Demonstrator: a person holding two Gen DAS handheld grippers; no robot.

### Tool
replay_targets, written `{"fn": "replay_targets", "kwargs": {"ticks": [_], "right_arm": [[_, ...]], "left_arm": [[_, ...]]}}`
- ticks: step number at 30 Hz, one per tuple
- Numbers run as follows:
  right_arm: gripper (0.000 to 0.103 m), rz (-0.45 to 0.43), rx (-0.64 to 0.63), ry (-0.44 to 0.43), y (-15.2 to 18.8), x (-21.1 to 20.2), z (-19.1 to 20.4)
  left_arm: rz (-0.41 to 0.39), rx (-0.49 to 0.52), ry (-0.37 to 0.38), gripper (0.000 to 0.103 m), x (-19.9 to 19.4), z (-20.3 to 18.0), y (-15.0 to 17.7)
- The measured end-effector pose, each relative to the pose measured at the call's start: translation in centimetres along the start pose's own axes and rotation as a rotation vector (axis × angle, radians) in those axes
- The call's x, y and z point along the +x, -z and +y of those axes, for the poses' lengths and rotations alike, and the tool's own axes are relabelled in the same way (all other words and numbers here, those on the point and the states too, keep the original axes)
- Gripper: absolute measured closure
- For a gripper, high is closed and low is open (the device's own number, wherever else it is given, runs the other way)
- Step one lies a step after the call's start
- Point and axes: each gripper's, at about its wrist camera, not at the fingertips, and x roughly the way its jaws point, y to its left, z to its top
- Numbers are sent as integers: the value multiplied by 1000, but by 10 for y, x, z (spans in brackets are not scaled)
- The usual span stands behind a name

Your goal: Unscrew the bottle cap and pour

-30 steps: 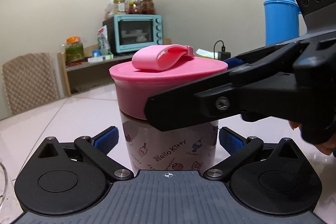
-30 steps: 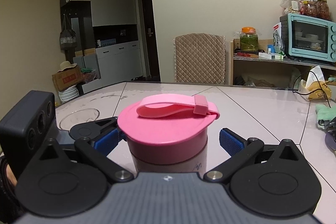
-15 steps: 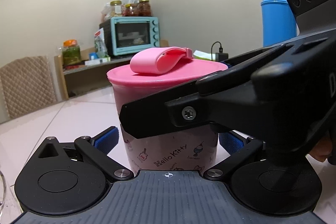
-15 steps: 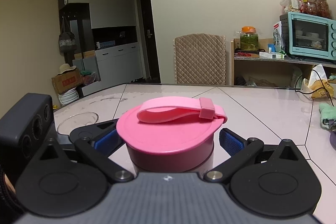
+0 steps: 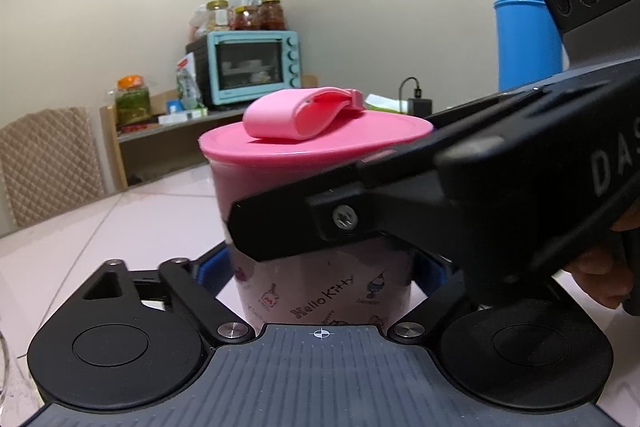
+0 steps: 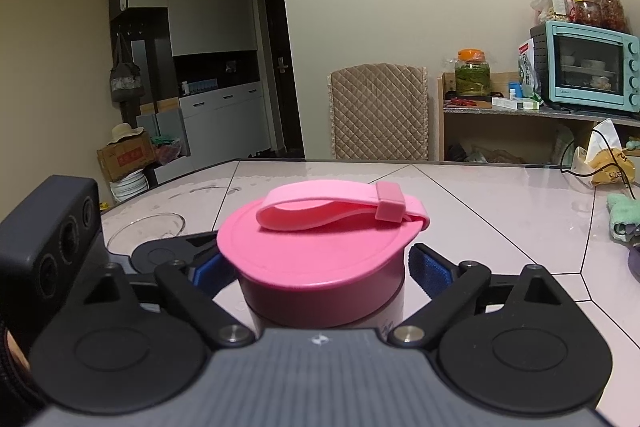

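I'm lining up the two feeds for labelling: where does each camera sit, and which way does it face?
Left wrist: on the left gripper, low on the table, facing the bottle body; the right gripper crosses in front, fingertips of a hand at right.
Right wrist: on the right gripper, higher, looking over the pink cap; the left gripper's camera block sits at left.
Shared: bottle, cap, teal oven, quilted chair.

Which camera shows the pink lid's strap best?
The right wrist view: it looks down on the lid, so the whole strap shows. The left wrist view sees it side-on, a folded loop.
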Motion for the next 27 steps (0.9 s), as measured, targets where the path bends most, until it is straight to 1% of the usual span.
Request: {"fn": "replay_targets", "kwargs": {"ticks": [9,10,12,16,18,19,21,25,27], "right_arm": [[14,2,-2,2,1,2,0],[15,1,-2,3,1,2,1],[15,1,-2,5,1,2,1],[16,-1,-11,16,2,2,4],[16,-5,-20,19,3,1,5],[16,-5,-24,17,4,1,5],[16,-4,-33,9,4,1,4],[17,0,-52,-24,4,0,-1],[17,1,-64,-43,4,-1,-3]], "left_arm": [[5,-6,4,12,11,15,-7],[10,-4,5,13,12,9,-10],[44,9,7,13,11,-40,-32],[44,10,8,13,17,-43,-40],[42,10,6,13,12,-44,-41],[40,10,4,13,8,-40,-37],[32,6,-6,13,-15,-8,-11],[32,6,-3,13,-13,-14,-3],[35,8,-3,13,-18,-25,5]]}}
